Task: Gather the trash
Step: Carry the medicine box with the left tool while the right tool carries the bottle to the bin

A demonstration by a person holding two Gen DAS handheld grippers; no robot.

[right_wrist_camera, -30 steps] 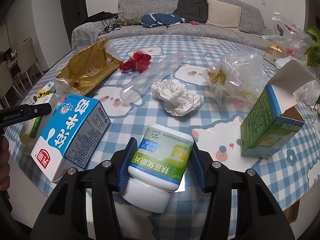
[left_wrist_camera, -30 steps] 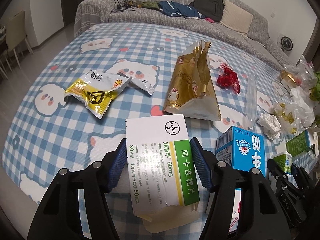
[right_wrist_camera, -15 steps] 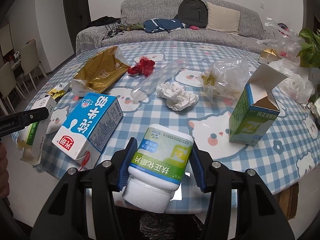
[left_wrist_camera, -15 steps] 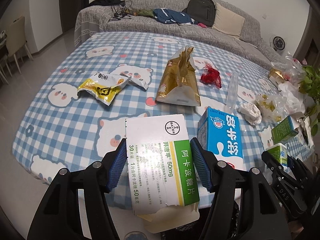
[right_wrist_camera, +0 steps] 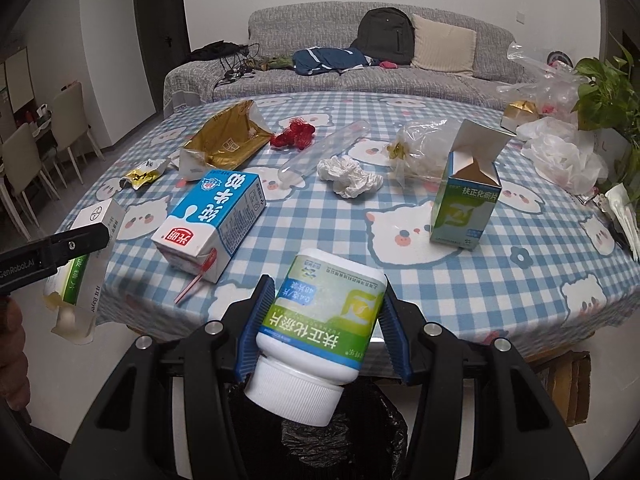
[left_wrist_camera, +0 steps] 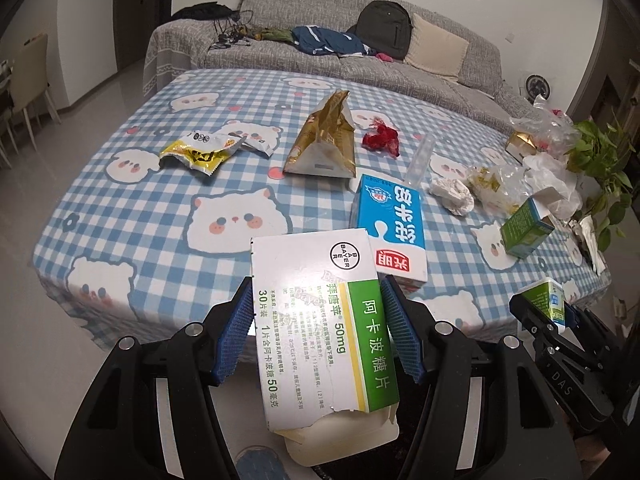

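My left gripper [left_wrist_camera: 316, 292] is shut on a white and green medicine box [left_wrist_camera: 320, 320] with a torn near end, held just off the table's near edge. My right gripper [right_wrist_camera: 326, 292] is shut on a white pill bottle [right_wrist_camera: 320, 320] with a green label, its cap pointing toward the camera. Below the bottle lies a black bin bag [right_wrist_camera: 320, 432]. On the checked tablecloth [left_wrist_camera: 160, 208] remain a blue milk carton [left_wrist_camera: 394, 224], a gold bag [left_wrist_camera: 324, 144], a yellow wrapper [left_wrist_camera: 200, 152], a red net [left_wrist_camera: 382, 138] and a crumpled tissue [left_wrist_camera: 452, 194].
An open green box [right_wrist_camera: 466, 200] stands at the right, with a clear plastic tube [right_wrist_camera: 320, 156] and plastic bags [right_wrist_camera: 560, 156] behind it. A plant [right_wrist_camera: 608, 92] is at the far right. A grey sofa [right_wrist_camera: 360, 76] lies beyond, chairs [right_wrist_camera: 24, 160] to the left.
Both grippers have drawn back and slightly up from over the table to beyond its near edge, each still holding its item. The black bag has come into view below.
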